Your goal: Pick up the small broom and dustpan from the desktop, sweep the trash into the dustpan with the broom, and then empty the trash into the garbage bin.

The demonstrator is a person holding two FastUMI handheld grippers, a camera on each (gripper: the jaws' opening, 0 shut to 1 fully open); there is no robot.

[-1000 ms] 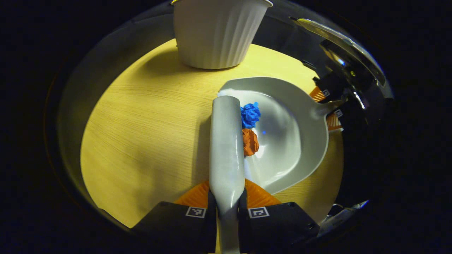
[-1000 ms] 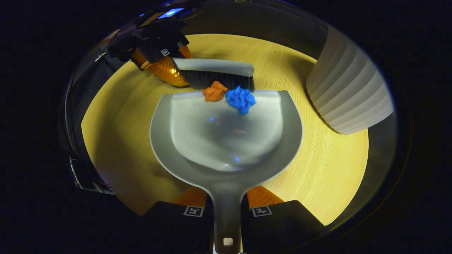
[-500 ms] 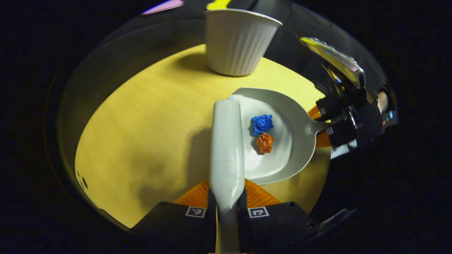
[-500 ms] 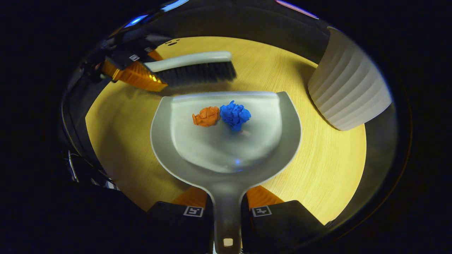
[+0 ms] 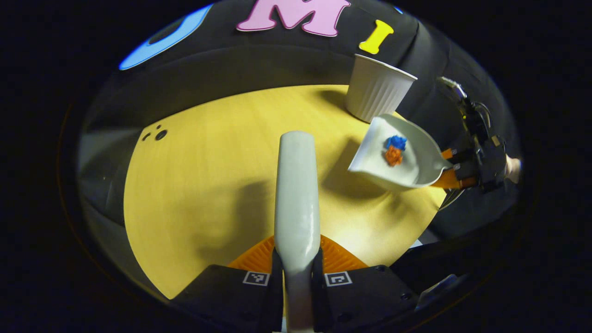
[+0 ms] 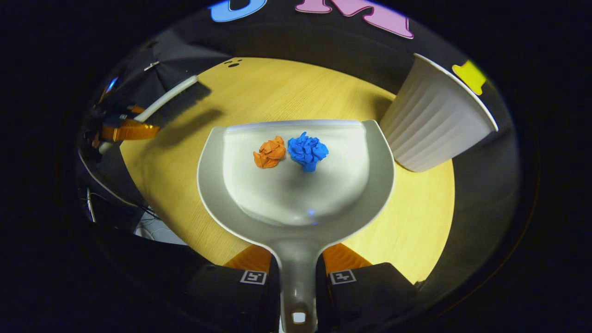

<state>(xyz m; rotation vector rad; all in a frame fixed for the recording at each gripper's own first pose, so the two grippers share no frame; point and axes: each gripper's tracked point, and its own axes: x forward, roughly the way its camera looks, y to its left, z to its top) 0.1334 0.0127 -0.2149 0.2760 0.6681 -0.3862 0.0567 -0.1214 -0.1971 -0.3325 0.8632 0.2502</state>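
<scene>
In the left gripper view the broom's bristles are hidden beneath its pale back, and its handle end is cut off between the fingers; the inside of the ribbed white bin cannot be seen. The dustpan holds an orange paper ball touching a blue paper ball, near its front lip; in the left gripper view it hangs above the yellow table, tilted, just beside the bin. The right gripper pinches the dustpan's handle, the pan's mouth pointing away; the left gripper pinches the broom, its long axis straight ahead.
</scene>
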